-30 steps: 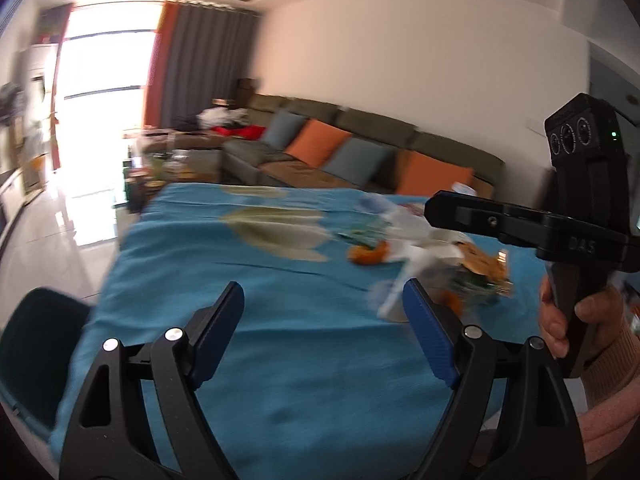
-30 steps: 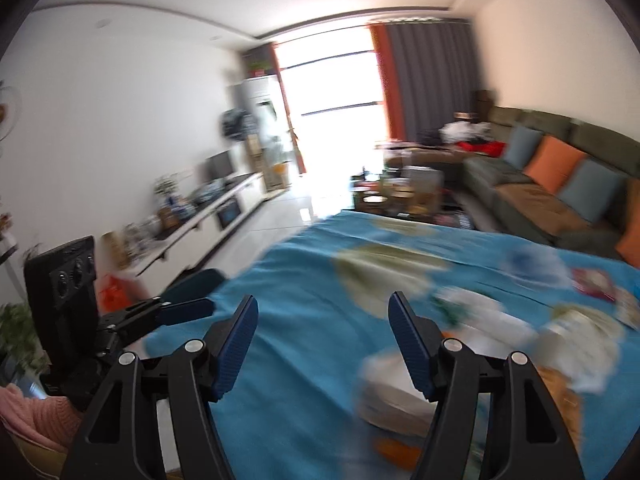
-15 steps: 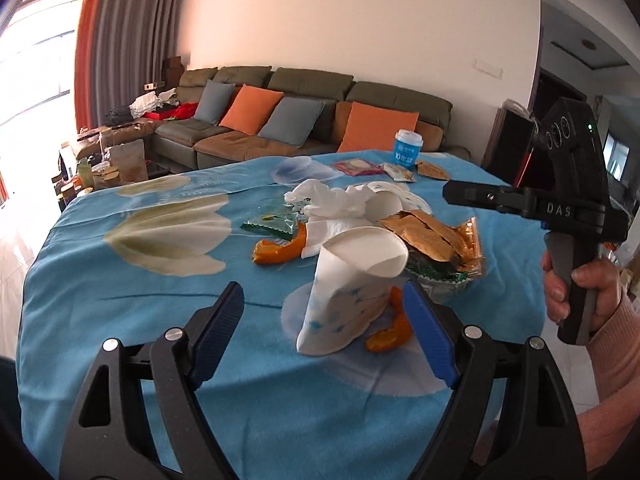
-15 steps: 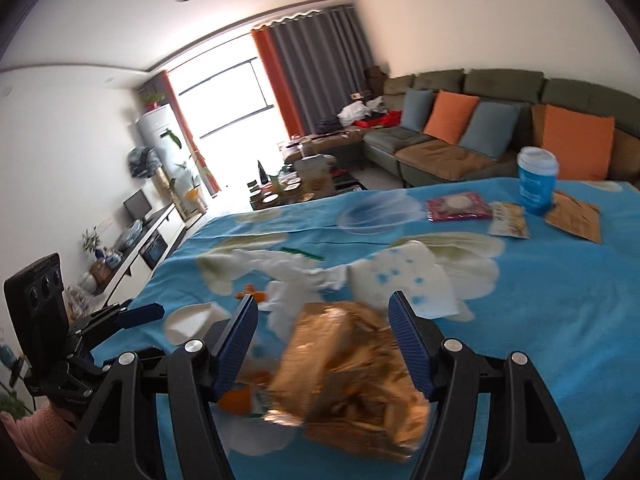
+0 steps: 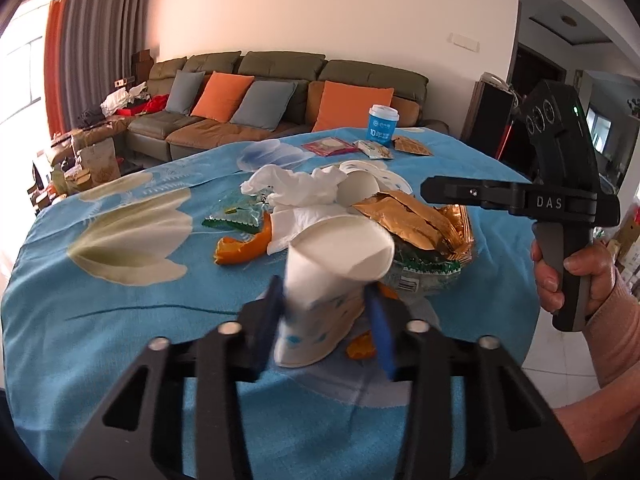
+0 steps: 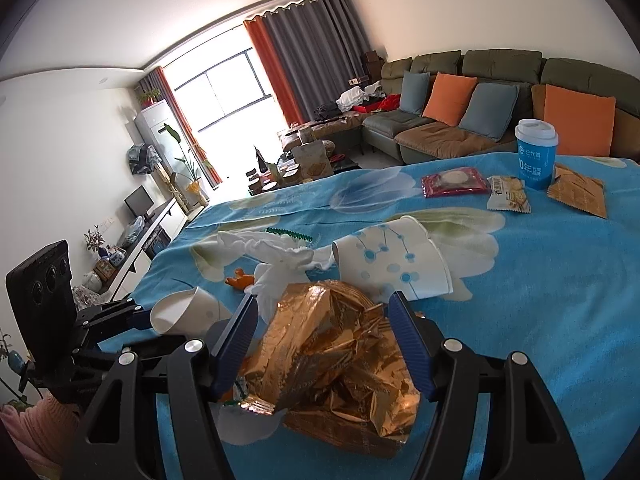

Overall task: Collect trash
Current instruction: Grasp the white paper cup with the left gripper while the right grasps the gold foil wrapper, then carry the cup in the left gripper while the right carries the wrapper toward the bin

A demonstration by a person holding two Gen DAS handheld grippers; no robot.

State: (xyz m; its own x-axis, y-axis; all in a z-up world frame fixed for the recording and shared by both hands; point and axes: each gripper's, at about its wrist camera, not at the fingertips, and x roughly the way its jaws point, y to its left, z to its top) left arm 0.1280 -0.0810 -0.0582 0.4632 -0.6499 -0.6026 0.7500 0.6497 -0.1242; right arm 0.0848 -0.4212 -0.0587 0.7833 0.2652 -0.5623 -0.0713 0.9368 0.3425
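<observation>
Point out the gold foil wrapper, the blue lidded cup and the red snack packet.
gold foil wrapper (image 6: 336,360), right wrist view, crumpled middle.
blue lidded cup (image 6: 535,160), right wrist view, printed blue wall.
red snack packet (image 6: 454,181), right wrist view, clear centre window.

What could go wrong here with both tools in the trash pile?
1. The left tool is closing on the tipped paper cup; thin paper may crush or slip out.
2. The right tool straddles the crumpled gold foil wrapper, jaws open; lifting it could drag the green wrapper beneath it and scatter orange peel.
3. Both tools work close together; they could collide.
</observation>
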